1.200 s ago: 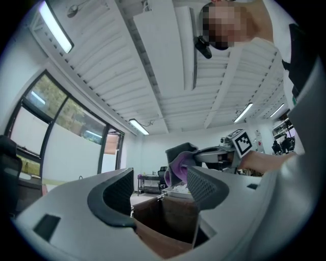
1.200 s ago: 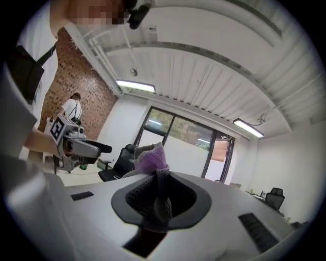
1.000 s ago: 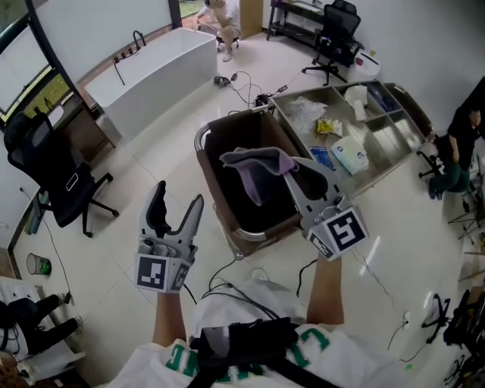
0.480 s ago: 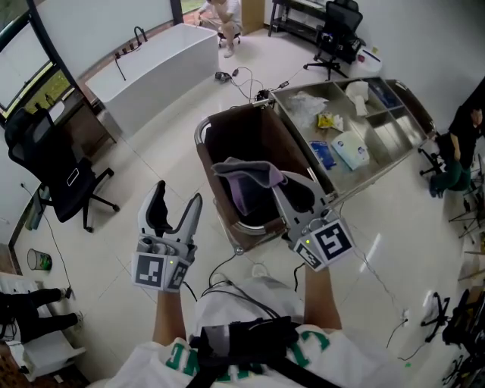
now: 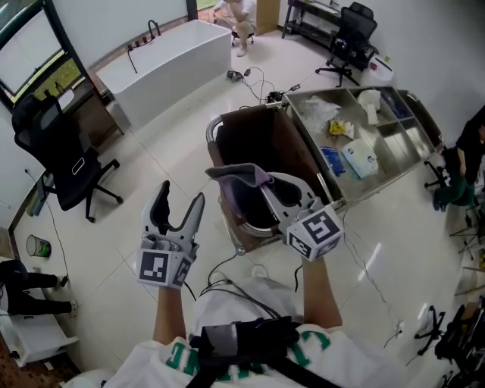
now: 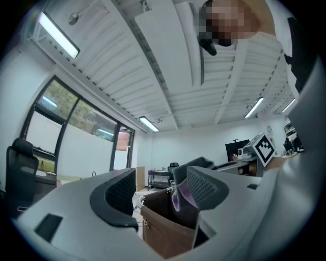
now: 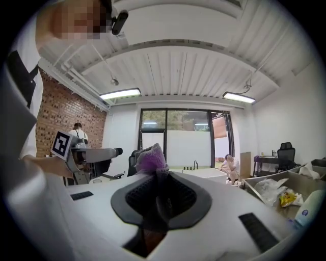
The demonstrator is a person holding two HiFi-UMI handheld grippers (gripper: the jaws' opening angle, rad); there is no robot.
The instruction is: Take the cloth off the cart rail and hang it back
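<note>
A grey and purple cloth point(image 5: 239, 173) hangs in the air over the near end of the cart's brown bin point(image 5: 258, 140), with my right gripper point(image 5: 263, 182) shut on it. In the right gripper view the cloth point(image 7: 151, 158) bunches up out of the closed right gripper point(image 7: 159, 196). The bin's chrome rail point(image 5: 214, 126) runs round its rim, and no part of the cloth touches it. My left gripper point(image 5: 180, 200) stands open and empty to the left of the cart. In the left gripper view the cloth point(image 6: 178, 196) shows behind the left gripper point(image 6: 160, 191).
A steel tray point(image 5: 402, 144) with bags and packets joins the bin at the right. A black office chair point(image 5: 64, 155) and a white bathtub point(image 5: 163, 64) stand at the left. Cables point(image 5: 254, 76) lie on the floor beyond the cart. A person point(image 5: 239, 9) crouches at the back.
My right gripper has drawn back toward me and a little left with the cloth, from over the bin's middle to its near end. The left gripper has barely moved.
</note>
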